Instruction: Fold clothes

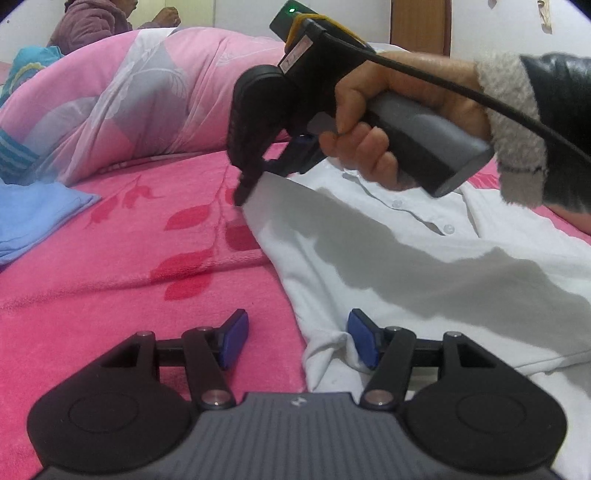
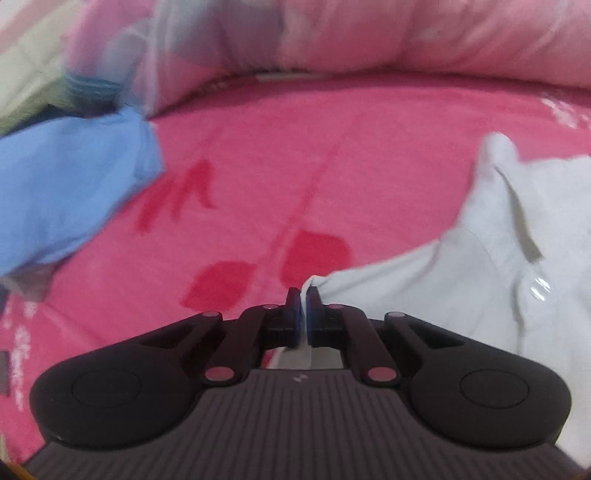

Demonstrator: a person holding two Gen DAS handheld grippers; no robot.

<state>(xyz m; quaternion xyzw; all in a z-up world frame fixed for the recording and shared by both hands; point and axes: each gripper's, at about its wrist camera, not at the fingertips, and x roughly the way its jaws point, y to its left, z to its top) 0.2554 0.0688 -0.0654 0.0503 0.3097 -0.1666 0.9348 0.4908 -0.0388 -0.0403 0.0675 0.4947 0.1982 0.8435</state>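
A white button-up shirt (image 1: 388, 251) lies spread on the pink blanket (image 1: 129, 258). My left gripper (image 1: 297, 341) is open just above the shirt's near edge; a bunched fold of white cloth sits between its blue pads (image 1: 364, 343), untouched. In the left wrist view a hand holds my right gripper (image 1: 242, 195), whose fingertips pinch the shirt's far left edge. The right wrist view shows that gripper (image 2: 303, 310) shut on a corner of the white shirt (image 2: 461, 266), the cloth pulled taut toward the right.
A folded blue garment (image 1: 33, 218) (image 2: 62, 192) lies to the left on the blanket. A bulky pink and grey quilt (image 1: 155, 96) is heaped along the back. A seated person (image 1: 92, 22) is behind the quilt at the upper left. A wooden door (image 1: 419, 26) stands at the back.
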